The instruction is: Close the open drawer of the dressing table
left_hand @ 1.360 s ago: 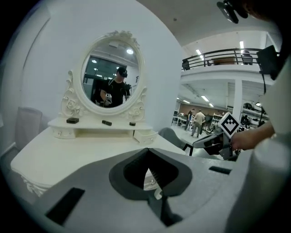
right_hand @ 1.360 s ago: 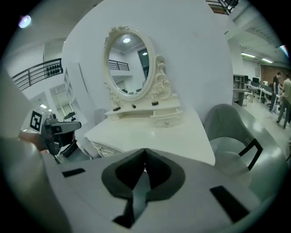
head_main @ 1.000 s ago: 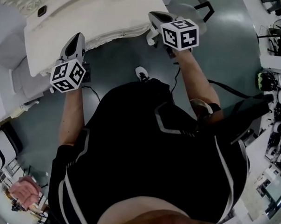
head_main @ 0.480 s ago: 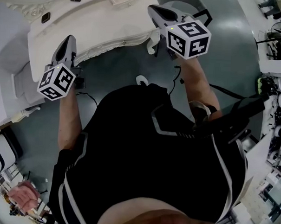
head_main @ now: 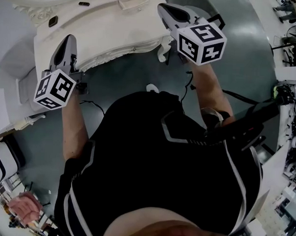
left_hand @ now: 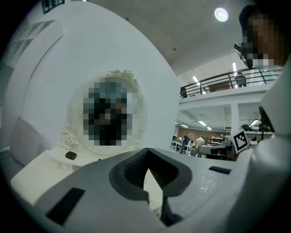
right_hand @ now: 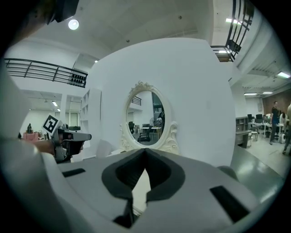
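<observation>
The white dressing table (head_main: 108, 25) lies at the top of the head view, its curved front edge (head_main: 116, 52) facing me. No drawer shows standing out from it here. My left gripper (head_main: 68, 40) hangs over the table's left front corner, jaws shut and empty. My right gripper (head_main: 165, 8) is held above the table's right end, also shut on nothing. In the left gripper view the left gripper (left_hand: 146, 152) points level at the table's oval mirror (left_hand: 109, 113). In the right gripper view the right gripper (right_hand: 144, 152) faces the same mirror (right_hand: 144, 113).
A small black object (head_main: 53, 21) lies on the tabletop near the mirror base. A grey padded seat (head_main: 16, 60) stands left of the table. A cable (head_main: 90, 105) trails on the floor. Cluttered shelves (head_main: 290, 111) line the right side.
Both grippers have risen toward the camera, the left drifting left and the right drifting right. Their jaws stayed shut.
</observation>
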